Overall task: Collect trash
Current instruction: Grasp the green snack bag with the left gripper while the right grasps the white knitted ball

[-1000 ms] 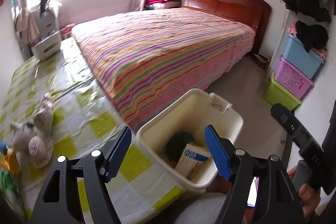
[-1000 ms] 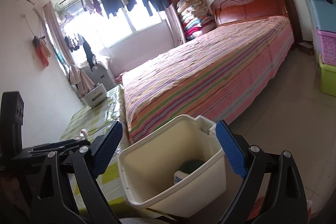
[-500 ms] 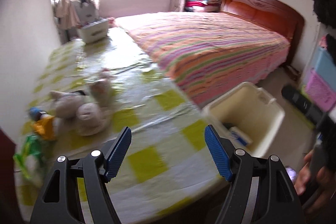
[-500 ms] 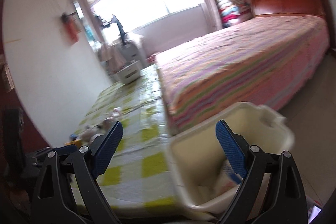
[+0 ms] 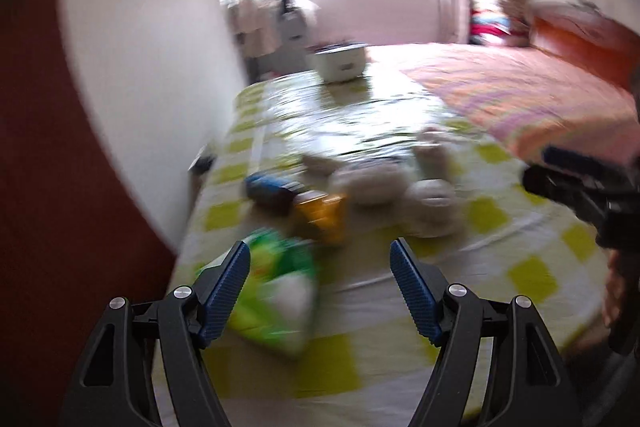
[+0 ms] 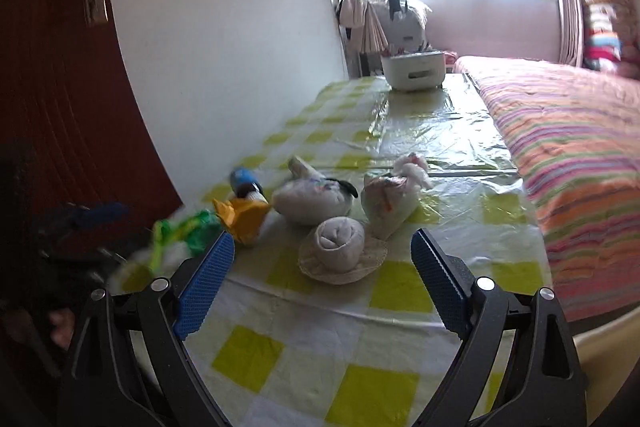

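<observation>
Ahead of my left gripper [image 5: 320, 291] and right gripper [image 6: 322, 279], both spread wide and empty, wrappers [image 6: 244, 217] and tied bags [image 6: 312, 201] remain uncollected.

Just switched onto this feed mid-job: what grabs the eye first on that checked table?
A cluster of litter sits mid-table on the yellow-and-white checked plastic tablecloth: a rolled white tissue wad nearest, two knotted whitish bags behind it, and a crumpled yellow wrapper to their left. A green-and-white packet lies by the near left edge. The striped bedspread fills the right.
</observation>
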